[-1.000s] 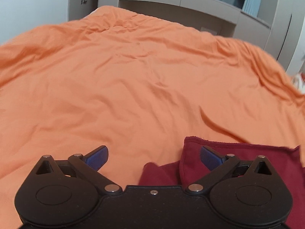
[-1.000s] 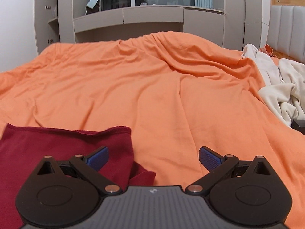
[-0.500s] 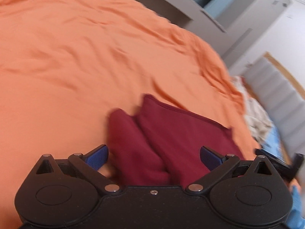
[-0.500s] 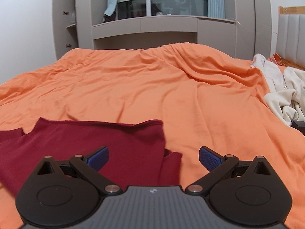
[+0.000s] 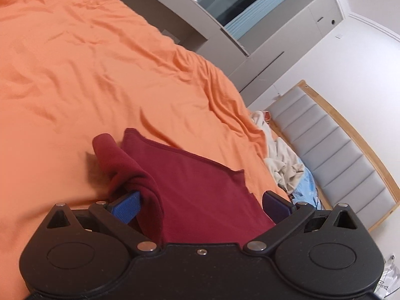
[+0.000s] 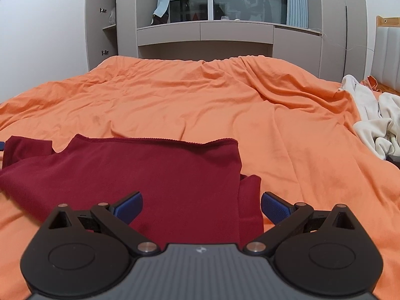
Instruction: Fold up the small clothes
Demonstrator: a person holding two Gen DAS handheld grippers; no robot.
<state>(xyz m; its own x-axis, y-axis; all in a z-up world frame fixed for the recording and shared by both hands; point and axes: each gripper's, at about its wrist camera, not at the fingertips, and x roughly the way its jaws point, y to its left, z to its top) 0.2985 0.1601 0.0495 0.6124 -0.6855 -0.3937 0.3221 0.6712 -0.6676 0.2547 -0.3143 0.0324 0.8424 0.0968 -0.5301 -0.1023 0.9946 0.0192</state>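
One wide orange bedsheet (image 6: 200,105), soft and creased all over, covers the bed, with one padded grey headboard (image 5: 332,150) in a wooden frame along its far side and one rumpled heap of cream clothes (image 6: 375,122) lying near it. One dark red knit garment (image 6: 160,175) lies mostly flat on the sheet, its hemmed edge straight and one sleeve rolled into a soft tube. Two grippers hang over it, the left gripper (image 5: 200,206) tilted and the right gripper (image 6: 201,205) level, each with its two blue ribbed pads spread wide apart and gripping nothing.

The maroon garment (image 5: 200,190) runs hidden beneath the left tongs (image 5: 200,207); pale clothes (image 6: 375,122) cut off at the edge.
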